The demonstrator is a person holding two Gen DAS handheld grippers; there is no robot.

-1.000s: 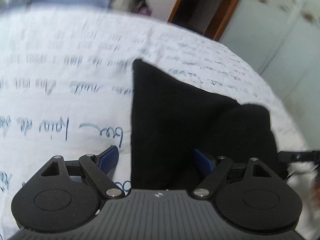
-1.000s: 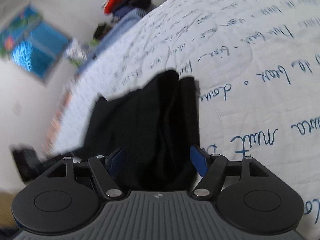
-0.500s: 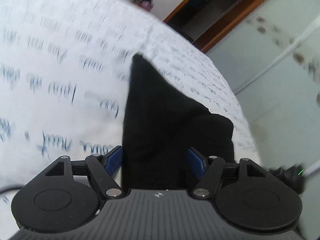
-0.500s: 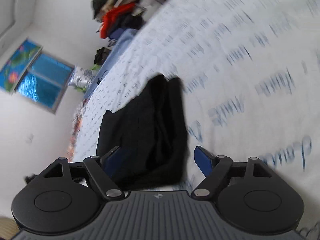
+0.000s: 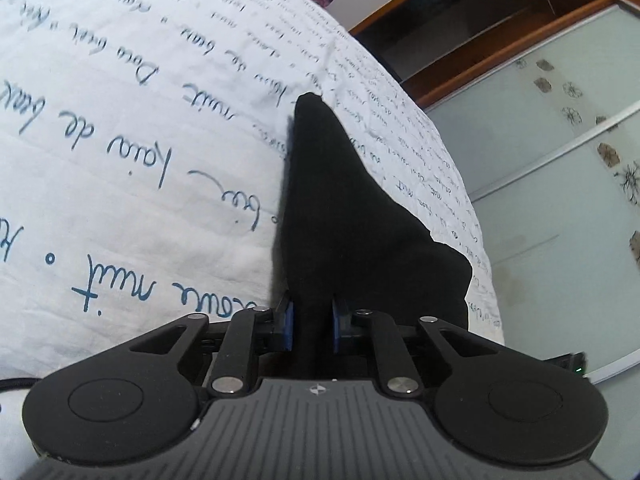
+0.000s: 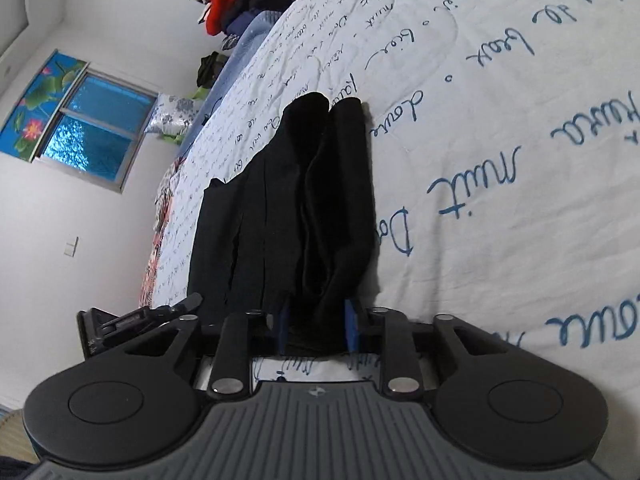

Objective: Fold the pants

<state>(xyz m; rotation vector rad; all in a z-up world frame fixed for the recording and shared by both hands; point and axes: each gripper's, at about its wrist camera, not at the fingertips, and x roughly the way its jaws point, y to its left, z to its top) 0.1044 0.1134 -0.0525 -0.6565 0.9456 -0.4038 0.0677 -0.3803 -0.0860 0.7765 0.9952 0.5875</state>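
Black pants (image 5: 344, 216) lie on a white bedspread with blue handwriting (image 5: 120, 152). In the left wrist view my left gripper (image 5: 311, 326) is shut on the near edge of the pants, with the cloth bunched between its blue pads. In the right wrist view the pants (image 6: 304, 200) stretch away in long folds. My right gripper (image 6: 316, 330) is shut on their near edge, with a thick wad of cloth between the pads. The other gripper (image 6: 136, 320) shows at the left of that view.
A glass-panelled wardrobe door (image 5: 560, 160) and a wooden door frame (image 5: 480, 40) stand beyond the bed edge on the left gripper's side. A heap of clothes (image 6: 240, 4) lies at the far end of the bed, below a window (image 6: 80, 112).
Both grippers were open around the pants' edge and have closed on the cloth. Both views have tilted and the pants' near edge has drawn into folds.
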